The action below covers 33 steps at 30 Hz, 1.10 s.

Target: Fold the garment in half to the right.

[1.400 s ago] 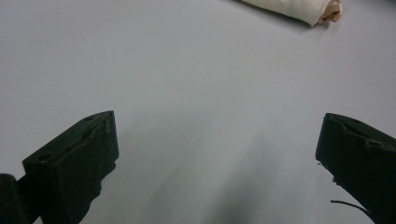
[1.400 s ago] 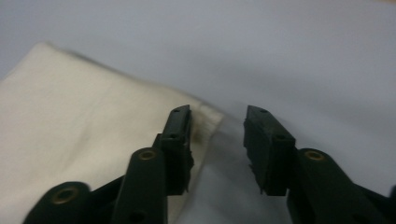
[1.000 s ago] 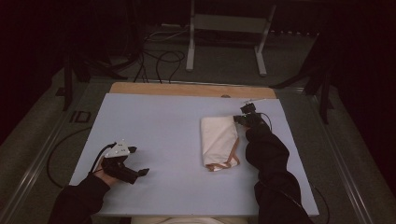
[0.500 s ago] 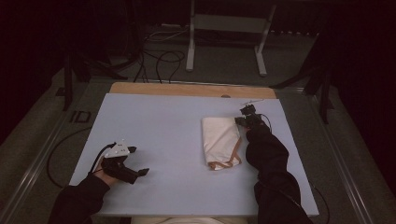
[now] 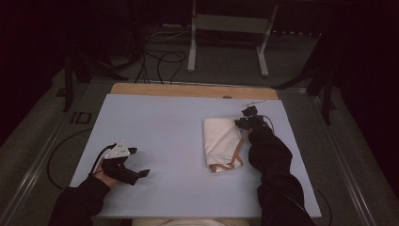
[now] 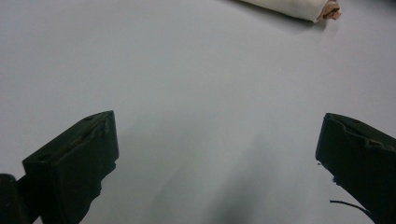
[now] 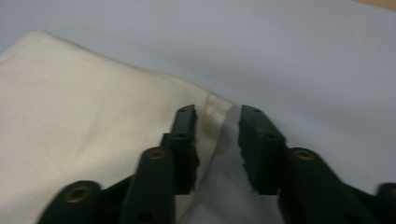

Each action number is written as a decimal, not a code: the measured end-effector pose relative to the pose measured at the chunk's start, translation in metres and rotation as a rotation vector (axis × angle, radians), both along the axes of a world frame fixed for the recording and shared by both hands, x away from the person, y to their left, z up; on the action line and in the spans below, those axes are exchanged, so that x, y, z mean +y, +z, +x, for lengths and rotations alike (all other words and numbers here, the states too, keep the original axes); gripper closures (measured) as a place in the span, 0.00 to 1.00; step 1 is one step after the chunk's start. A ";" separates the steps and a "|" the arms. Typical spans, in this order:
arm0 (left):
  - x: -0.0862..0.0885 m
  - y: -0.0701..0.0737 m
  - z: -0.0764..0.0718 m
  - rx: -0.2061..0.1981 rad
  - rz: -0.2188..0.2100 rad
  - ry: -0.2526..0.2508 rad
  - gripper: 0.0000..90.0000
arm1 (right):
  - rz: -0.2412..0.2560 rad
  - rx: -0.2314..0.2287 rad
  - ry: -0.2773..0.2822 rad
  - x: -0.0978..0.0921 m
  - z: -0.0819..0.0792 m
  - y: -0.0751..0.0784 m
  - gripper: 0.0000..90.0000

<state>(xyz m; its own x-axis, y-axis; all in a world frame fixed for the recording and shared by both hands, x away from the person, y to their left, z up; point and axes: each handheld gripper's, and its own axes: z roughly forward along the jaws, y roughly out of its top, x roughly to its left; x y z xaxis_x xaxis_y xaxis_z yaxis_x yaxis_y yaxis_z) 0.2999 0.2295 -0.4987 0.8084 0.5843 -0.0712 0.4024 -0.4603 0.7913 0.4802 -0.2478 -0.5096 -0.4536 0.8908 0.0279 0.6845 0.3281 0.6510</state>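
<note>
From the high view, a folded cream cloth [image 5: 222, 143] with a brown-trimmed hem lies right of centre on the pale blue tabletop [image 5: 155, 122]. The right tool [image 5: 244, 121] sits at the cloth's far right corner, reached out over it by a dark sleeve. The left tool [image 5: 134, 165] rests near the left front of the tabletop, well apart from the cloth, probably parked while the other works.

In the left gripper view, the left tool [image 6: 215, 154] is spread wide over bare tabletop; the cloth [image 6: 289, 7] shows far off.

In the right gripper view, the right tool [image 7: 217, 135] is narrowed, its jaws straddling the cloth's corner edge [image 7: 215, 112], seemingly to pinch it, not yet clamped.
</note>
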 end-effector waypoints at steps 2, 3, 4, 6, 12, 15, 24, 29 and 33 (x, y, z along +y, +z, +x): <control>0.000 0.000 0.000 0.001 -0.005 0.002 0.00 | 0.009 0.000 0.011 0.000 -0.001 0.003 0.62; 0.000 0.001 0.000 0.000 -0.003 0.003 0.00 | 0.011 0.001 0.017 0.000 -0.002 0.005 0.60; 0.001 0.001 0.000 0.001 -0.003 0.003 0.00 | 0.017 0.004 0.022 0.000 -0.002 0.006 0.55; 0.001 0.001 0.000 0.000 -0.005 0.003 0.00 | 0.024 0.011 0.042 0.002 -0.004 0.009 0.50; 0.002 0.002 0.000 -0.004 -0.009 0.004 0.00 | 0.083 0.037 0.143 0.012 -0.011 0.019 0.23; 0.002 0.002 -0.001 -0.003 -0.010 0.003 0.00 | 0.107 0.026 0.169 0.016 -0.015 0.024 0.18; 0.001 0.003 0.000 -0.003 -0.009 -0.007 0.00 | 0.125 0.004 0.236 0.029 -0.033 0.033 0.14; 0.000 0.003 0.000 -0.003 -0.010 -0.010 0.00 | 0.127 -0.009 0.275 0.030 -0.042 0.045 0.11; 0.001 0.004 0.000 -0.005 -0.013 -0.007 0.00 | 0.126 -0.034 0.307 0.030 -0.050 0.052 0.11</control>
